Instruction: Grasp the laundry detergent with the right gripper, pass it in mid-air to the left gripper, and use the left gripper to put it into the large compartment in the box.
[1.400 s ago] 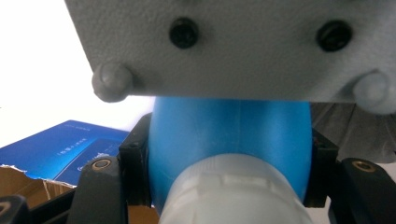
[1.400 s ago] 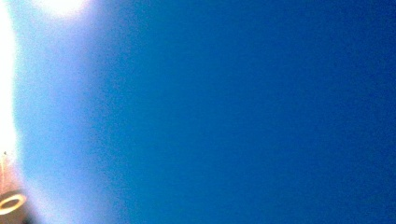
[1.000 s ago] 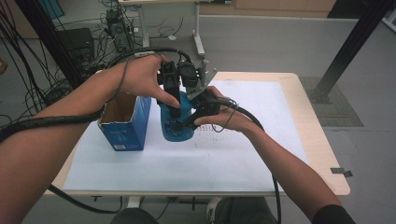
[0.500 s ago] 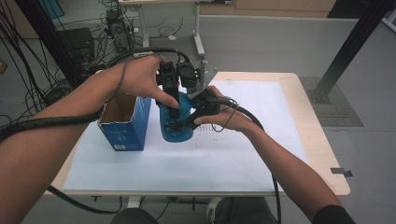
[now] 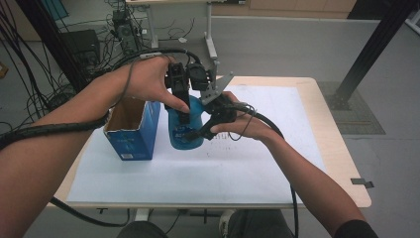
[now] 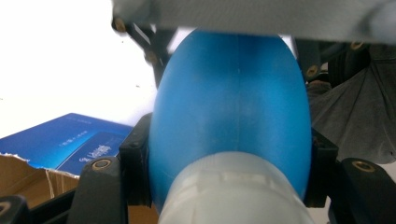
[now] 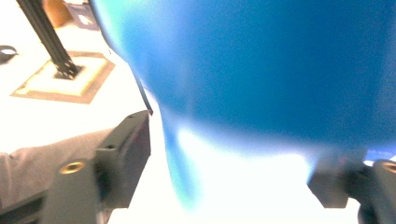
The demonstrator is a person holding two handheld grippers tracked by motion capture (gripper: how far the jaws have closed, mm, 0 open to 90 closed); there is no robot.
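Note:
A blue plastic bottle (image 5: 185, 133) with a white neck stands upright on the white sheet. My left gripper (image 5: 183, 110) comes down on it from above. In the left gripper view both black jaws of the left gripper (image 6: 229, 161) press on the sides of the bottle (image 6: 233, 102), so it is shut on it. My right gripper (image 5: 202, 132) lies against the bottle's lower right side. Its jaws have just been opening. In the right gripper view the right gripper (image 7: 229, 172) stands wide apart under the blurred blue bottle (image 7: 261, 60), with neither pad pressing on it.
An open blue cardboard box (image 5: 132, 133) stands just left of the bottle, and the box (image 6: 70, 144) also lies in the left gripper view. The white sheet (image 5: 277, 163) covers most of the wooden table (image 5: 341, 163). Cables and black frame legs surround the table.

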